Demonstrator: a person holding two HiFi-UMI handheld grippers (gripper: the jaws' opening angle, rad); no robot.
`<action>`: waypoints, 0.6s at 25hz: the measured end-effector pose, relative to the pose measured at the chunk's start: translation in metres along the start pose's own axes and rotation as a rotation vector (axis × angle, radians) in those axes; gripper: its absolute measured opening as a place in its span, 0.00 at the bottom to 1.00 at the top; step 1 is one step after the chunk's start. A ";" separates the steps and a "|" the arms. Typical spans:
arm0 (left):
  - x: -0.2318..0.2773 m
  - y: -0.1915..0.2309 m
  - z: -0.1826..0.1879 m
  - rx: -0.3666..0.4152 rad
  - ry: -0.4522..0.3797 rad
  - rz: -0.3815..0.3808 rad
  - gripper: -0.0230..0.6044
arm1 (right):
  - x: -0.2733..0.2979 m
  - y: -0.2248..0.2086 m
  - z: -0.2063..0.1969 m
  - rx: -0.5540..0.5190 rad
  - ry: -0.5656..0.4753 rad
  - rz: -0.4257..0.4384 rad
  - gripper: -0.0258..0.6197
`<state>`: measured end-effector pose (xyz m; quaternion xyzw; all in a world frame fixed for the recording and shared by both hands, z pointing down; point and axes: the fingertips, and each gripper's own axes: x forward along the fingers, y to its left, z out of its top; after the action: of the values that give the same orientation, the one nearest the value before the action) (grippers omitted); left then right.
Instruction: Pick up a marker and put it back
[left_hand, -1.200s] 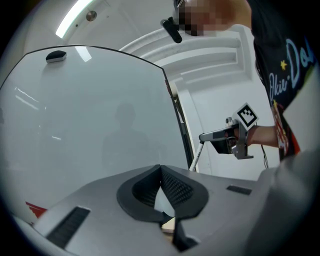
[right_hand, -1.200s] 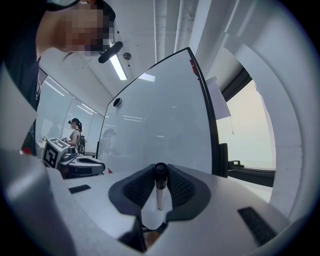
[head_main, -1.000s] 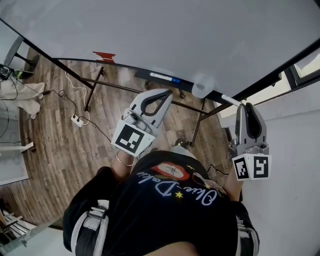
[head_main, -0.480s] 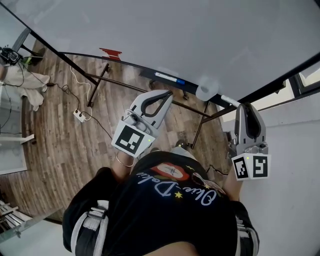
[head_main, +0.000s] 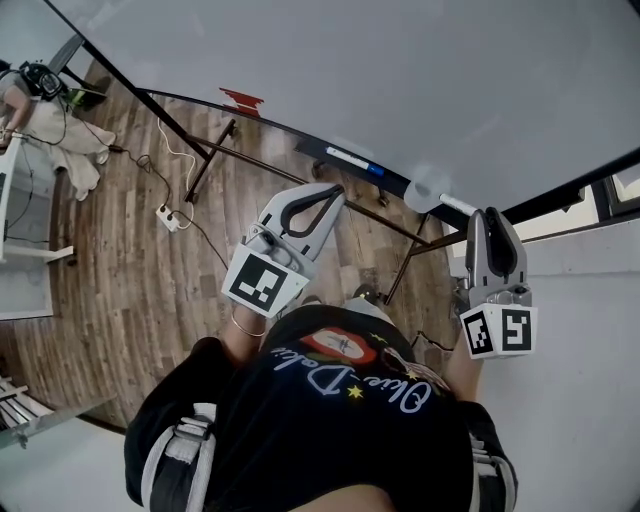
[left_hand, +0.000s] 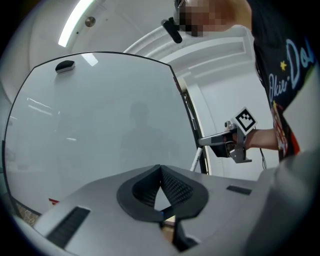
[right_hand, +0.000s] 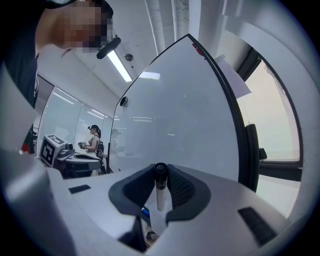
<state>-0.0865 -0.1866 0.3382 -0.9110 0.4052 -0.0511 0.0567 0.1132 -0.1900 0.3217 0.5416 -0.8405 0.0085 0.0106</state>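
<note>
Before the whiteboard (head_main: 350, 80), the right gripper (right_hand: 160, 170) clamps a marker (right_hand: 160, 194); the left gripper (left_hand: 160, 169) has its fingers together.

The whiteboard (head_main: 400, 80) looks smooth and glossy, the floor (head_main: 120, 270) is grained wood planks, the marker (right_hand: 160, 195) smooth white plastic.

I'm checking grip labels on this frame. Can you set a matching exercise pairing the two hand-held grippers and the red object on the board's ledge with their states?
Things:
1. left hand-held gripper
2. right hand-held gripper
3. red object

States:
A. lies on the ledge of the whiteboard
B. jaws closed on a marker
C. jaws together, nothing between them

Pairs: 1-C; 2-B; 3-A
</note>
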 end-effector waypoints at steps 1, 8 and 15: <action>-0.001 0.001 0.000 0.001 0.004 0.007 0.04 | 0.002 0.000 -0.001 0.003 0.001 0.006 0.15; -0.008 0.008 0.000 0.003 0.017 0.046 0.04 | 0.016 0.001 -0.012 0.018 0.015 0.031 0.15; -0.011 0.012 -0.001 0.008 0.026 0.065 0.04 | 0.026 0.001 -0.028 0.014 0.045 0.049 0.15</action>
<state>-0.1031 -0.1863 0.3370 -0.8964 0.4351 -0.0629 0.0568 0.1019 -0.2121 0.3503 0.5204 -0.8531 0.0269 0.0253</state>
